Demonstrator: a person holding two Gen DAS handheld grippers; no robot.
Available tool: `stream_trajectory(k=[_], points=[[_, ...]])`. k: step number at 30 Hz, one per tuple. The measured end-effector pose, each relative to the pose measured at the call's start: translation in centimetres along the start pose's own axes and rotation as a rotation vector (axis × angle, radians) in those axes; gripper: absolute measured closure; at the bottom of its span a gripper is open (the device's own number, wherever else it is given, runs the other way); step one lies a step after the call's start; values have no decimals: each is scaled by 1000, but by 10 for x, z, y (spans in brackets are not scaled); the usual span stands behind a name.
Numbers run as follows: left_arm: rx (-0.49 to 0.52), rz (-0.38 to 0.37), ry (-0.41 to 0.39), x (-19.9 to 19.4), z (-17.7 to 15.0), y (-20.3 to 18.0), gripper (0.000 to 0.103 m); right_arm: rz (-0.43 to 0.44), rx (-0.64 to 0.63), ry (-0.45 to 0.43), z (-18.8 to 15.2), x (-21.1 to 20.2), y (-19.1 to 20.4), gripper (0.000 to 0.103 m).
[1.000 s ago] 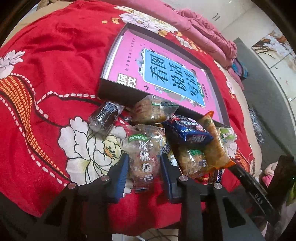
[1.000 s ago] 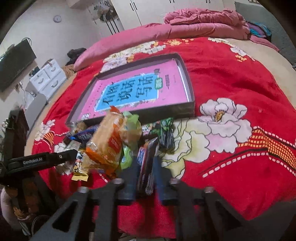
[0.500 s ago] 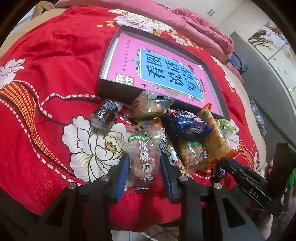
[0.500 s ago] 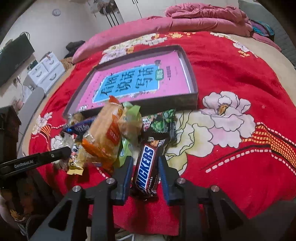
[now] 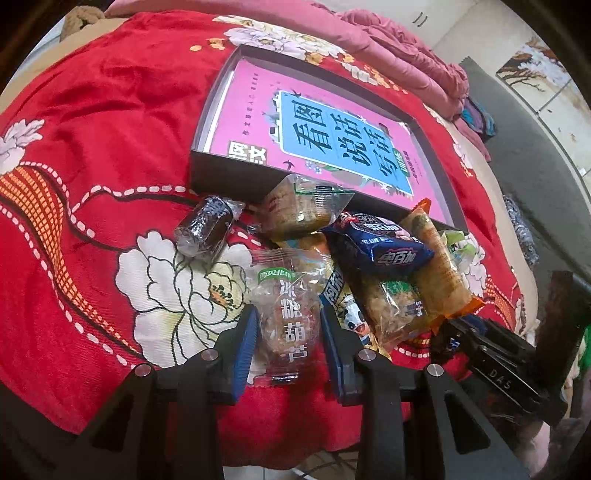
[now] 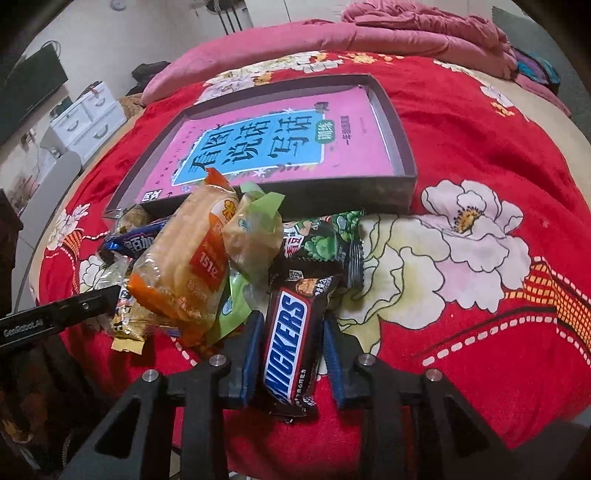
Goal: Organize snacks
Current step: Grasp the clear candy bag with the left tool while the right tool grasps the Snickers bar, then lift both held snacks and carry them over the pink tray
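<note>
A heap of snack packets lies on the red flowered blanket [image 6: 480, 129] in front of a dark shallow box [image 5: 236, 175] with a pink book in it. My left gripper [image 5: 288, 347] is shut on a clear packet with green print [image 5: 286, 314] at the heap's near left. In the right wrist view a Snickers bar [image 6: 286, 325] lies flat, label up, between the pads of my right gripper [image 6: 291, 343]. It touches the left pad, and a thin gap shows at the right pad. An orange cracker pack [image 6: 184, 258] and a blue packet [image 5: 380, 247] lie on top of the heap.
A dark foil roll [image 5: 207, 229] lies apart at the heap's left. A green and black packet [image 6: 325, 247] sits against the box wall [image 6: 332, 192]. A pink quilt [image 6: 369, 33] is bunched at the far side. The bed's near edge runs just under both grippers.
The right gripper held the bar edge-on with its jaws shut. The jaws have parted and the bar now lies flat between them. The left gripper and its packet have not moved.
</note>
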State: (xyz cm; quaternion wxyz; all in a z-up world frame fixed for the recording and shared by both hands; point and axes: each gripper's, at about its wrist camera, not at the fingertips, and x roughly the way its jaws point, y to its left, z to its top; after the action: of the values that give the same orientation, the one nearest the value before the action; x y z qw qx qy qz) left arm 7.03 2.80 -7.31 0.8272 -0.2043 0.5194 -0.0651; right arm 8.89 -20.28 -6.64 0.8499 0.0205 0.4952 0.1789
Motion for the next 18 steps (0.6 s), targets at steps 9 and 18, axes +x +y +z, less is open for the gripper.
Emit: stream_trajectory(k=[9, 18], points=[[0, -33, -32, -17, -3, 2, 68, 51, 80, -137, 2, -40, -20, 73], [47, -24, -131, -52, 4, -6, 68, 57, 110, -237, 18, -58, -38, 72]])
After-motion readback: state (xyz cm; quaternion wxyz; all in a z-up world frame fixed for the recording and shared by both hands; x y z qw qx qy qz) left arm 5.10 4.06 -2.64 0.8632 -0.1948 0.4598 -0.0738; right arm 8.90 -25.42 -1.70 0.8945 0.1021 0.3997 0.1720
